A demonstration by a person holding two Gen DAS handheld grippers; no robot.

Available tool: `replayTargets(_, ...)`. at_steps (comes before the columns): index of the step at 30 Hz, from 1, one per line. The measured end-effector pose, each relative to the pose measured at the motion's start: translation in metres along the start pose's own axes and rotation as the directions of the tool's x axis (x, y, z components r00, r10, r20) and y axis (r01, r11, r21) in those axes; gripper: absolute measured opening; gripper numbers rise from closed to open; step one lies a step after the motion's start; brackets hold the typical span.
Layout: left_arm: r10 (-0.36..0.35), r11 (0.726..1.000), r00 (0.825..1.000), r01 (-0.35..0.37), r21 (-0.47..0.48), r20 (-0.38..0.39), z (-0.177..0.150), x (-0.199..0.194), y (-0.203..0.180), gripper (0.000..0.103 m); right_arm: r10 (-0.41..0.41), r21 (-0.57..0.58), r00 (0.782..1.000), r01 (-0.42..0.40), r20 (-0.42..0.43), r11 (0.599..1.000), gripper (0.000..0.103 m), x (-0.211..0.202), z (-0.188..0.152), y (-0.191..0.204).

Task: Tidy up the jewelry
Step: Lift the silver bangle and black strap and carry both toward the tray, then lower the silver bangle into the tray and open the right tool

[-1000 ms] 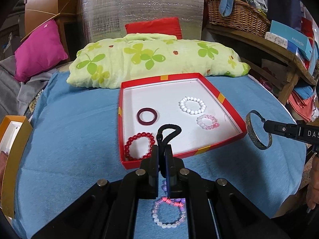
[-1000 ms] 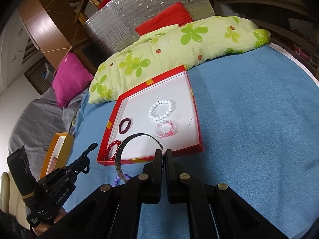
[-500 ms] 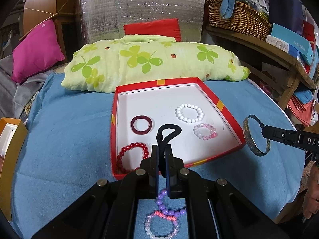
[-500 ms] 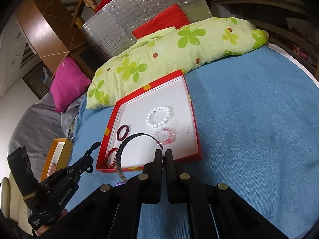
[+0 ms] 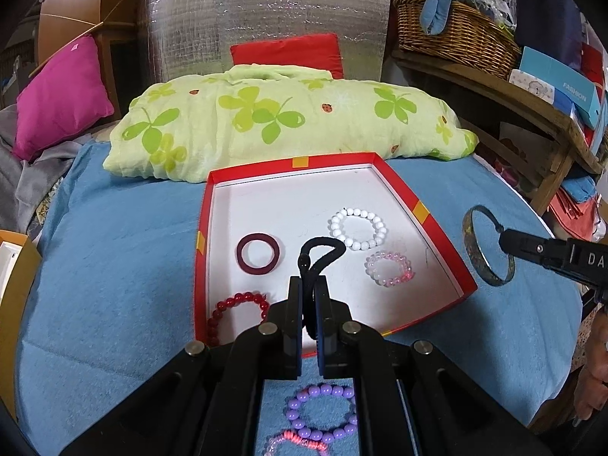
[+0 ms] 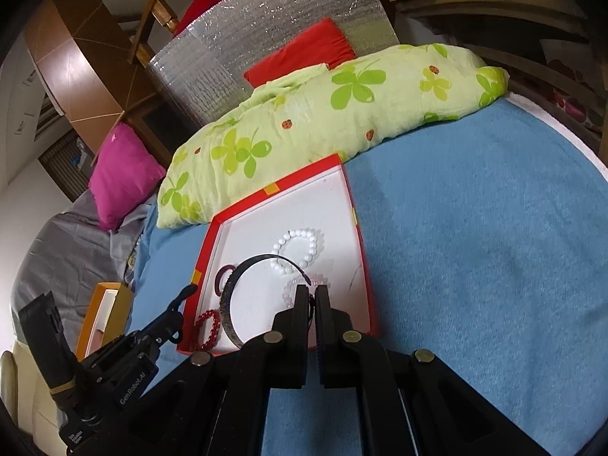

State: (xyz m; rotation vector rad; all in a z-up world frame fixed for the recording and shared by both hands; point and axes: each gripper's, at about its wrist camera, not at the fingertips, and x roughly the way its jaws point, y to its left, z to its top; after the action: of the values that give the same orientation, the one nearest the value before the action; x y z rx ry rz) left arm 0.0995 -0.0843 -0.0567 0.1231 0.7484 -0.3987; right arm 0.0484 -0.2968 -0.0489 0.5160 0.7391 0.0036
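Note:
A red box (image 5: 421,211) with a white floor lies on the blue cloth. In it are a dark red ring (image 5: 258,253), a white bead bracelet (image 5: 358,228), a pink bead bracelet (image 5: 389,269) and a red bead bracelet (image 5: 231,309). My left gripper (image 5: 309,292) is shut on a black hair tie (image 5: 321,250), held over the box's near edge. My right gripper (image 6: 313,300) is shut on a dark metal bangle (image 6: 231,304), also seen in the left wrist view (image 5: 484,250), just right of the box. A purple bead bracelet (image 5: 323,412) and a pink-and-white one (image 5: 300,440) lie on the cloth under my left gripper.
A green clover pillow (image 5: 288,121) lies behind the box. A magenta cushion (image 5: 60,91) is at the far left, an orange box (image 5: 15,266) at the left edge. A wicker basket (image 5: 456,34) sits on a wooden shelf at right.
Both grippers have moved forward toward the red box. The hair tie now hangs over the box floor, and the bangle is closer to the box's right wall.

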Motion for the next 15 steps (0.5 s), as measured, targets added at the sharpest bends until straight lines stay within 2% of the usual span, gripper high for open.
replayTargets(15, -0.003, 1.0, 1.0, 0.004, 0.014, -0.022, 0.007, 0.019, -0.006, 0.006, 0.004, -0.002, 0.998, -0.004, 0.058, 1.0, 0.004, 0.026, 0.014, -0.002)
